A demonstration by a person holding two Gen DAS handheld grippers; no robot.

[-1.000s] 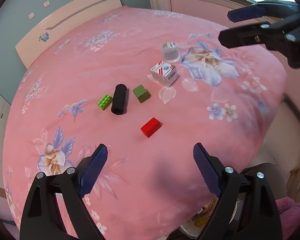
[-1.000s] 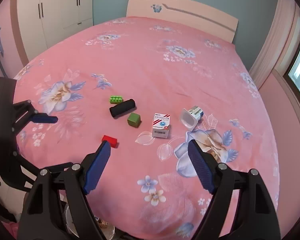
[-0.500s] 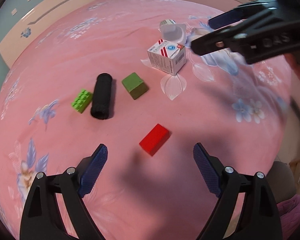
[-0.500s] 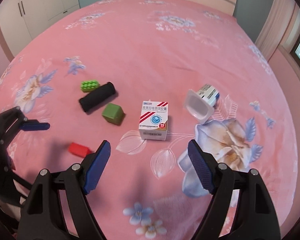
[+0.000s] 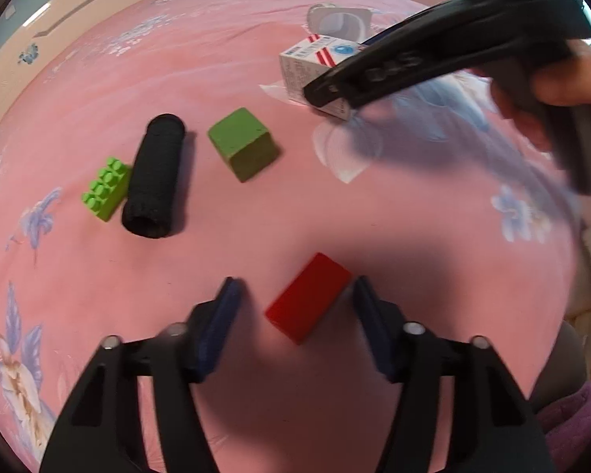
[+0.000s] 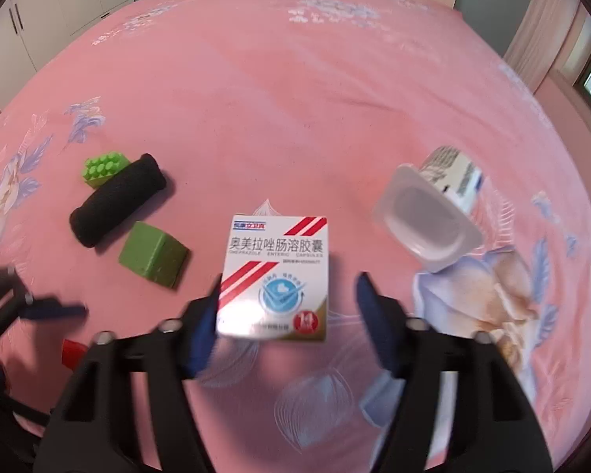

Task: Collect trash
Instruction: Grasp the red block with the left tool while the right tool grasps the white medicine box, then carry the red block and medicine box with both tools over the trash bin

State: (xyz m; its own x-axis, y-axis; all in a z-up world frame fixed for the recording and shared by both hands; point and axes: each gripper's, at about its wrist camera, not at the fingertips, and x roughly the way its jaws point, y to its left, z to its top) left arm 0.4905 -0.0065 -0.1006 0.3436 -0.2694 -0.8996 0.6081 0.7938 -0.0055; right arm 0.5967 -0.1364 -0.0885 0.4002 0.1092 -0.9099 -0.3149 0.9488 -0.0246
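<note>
A red block [image 5: 308, 297] lies on the pink bedspread between the open fingers of my left gripper [image 5: 295, 307]; the right pad sits close to it, the left pad stands apart. A white and red medicine box [image 6: 275, 280] lies between the open fingers of my right gripper [image 6: 287, 307], its left side at the left pad. The box also shows in the left wrist view [image 5: 315, 75], partly behind the right gripper's arm. An empty white plastic cup [image 6: 429, 216] lies on its side to the right of the box.
A green cube [image 5: 243, 148], a black roll [image 5: 155, 175] and a green studded brick [image 5: 105, 189] lie in a row to the left. The bed's headboard [image 5: 78, 12] is at the far side. The bed edge and floor [image 5: 587, 315] are at the right.
Both grippers have come down and forward onto the bed. The left one now straddles the red block and has narrowed. The right one now straddles the medicine box.
</note>
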